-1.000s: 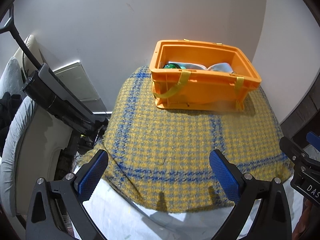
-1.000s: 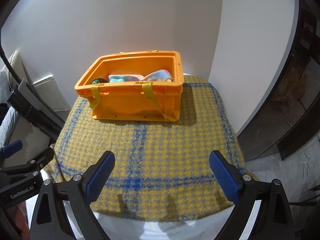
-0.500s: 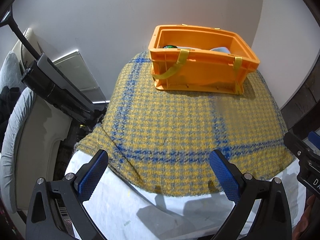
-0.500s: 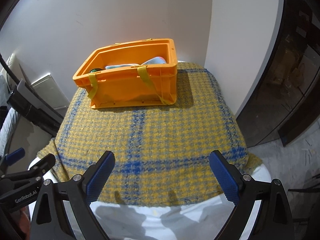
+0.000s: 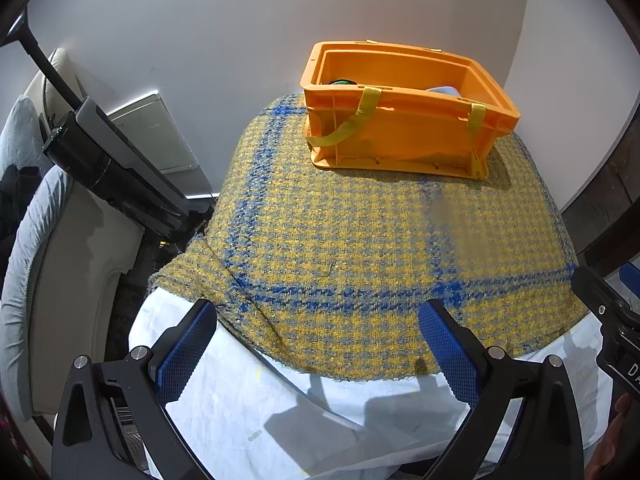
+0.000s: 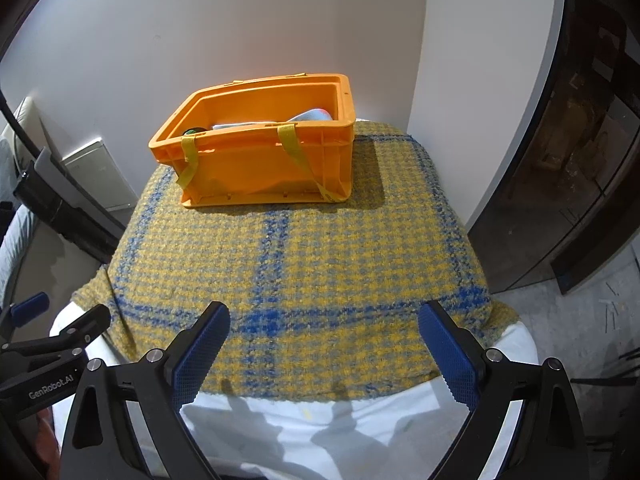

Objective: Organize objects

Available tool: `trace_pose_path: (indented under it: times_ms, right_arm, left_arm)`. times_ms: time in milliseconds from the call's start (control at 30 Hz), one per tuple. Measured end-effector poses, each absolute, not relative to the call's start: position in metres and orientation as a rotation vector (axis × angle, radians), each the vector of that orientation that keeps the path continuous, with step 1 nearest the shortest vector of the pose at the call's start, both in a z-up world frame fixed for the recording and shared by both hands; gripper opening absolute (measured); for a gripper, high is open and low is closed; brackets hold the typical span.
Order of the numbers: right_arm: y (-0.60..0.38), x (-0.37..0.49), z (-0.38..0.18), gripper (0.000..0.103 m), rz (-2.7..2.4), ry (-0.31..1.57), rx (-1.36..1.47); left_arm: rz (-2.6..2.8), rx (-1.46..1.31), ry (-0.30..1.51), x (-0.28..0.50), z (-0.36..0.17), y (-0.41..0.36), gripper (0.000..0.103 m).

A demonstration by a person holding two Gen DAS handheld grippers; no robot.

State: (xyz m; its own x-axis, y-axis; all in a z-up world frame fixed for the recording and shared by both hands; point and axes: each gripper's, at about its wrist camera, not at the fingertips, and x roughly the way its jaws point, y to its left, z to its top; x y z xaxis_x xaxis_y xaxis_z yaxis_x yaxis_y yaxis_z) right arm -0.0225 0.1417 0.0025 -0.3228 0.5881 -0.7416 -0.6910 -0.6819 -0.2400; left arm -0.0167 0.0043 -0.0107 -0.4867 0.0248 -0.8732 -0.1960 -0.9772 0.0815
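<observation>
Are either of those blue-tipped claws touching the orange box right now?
Apart. In both wrist views a wide stretch of bare plaid blanket lies between the open left gripper or right gripper and the orange box.

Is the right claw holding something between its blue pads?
No, the right claw is open and empty above the plaid blanket.

I see a yellow-and-blue plaid blanket (image 5: pixel 360 240) draped over a white sheet (image 5: pixel 280 420) — bg is a plain white wall (image 5: pixel 200 20). Left side: black bar-shaped device (image 5: pixel 116 168), grey cushion (image 5: pixel 24 248). Right — dark cabinet (image 6: pixel 580 160).
</observation>
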Motion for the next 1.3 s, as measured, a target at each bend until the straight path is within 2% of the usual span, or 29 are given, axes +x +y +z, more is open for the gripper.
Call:
trace_pose_path:
  times_ms: [1300]
  right_arm:
    - [0.1409, -0.0226, 0.0035, 0.095, 2.066, 0.147, -1.085]
  left_arm:
    - [2.584, -1.516, 0.260, -0.0143, -0.0101, 0.0032, 0.103]
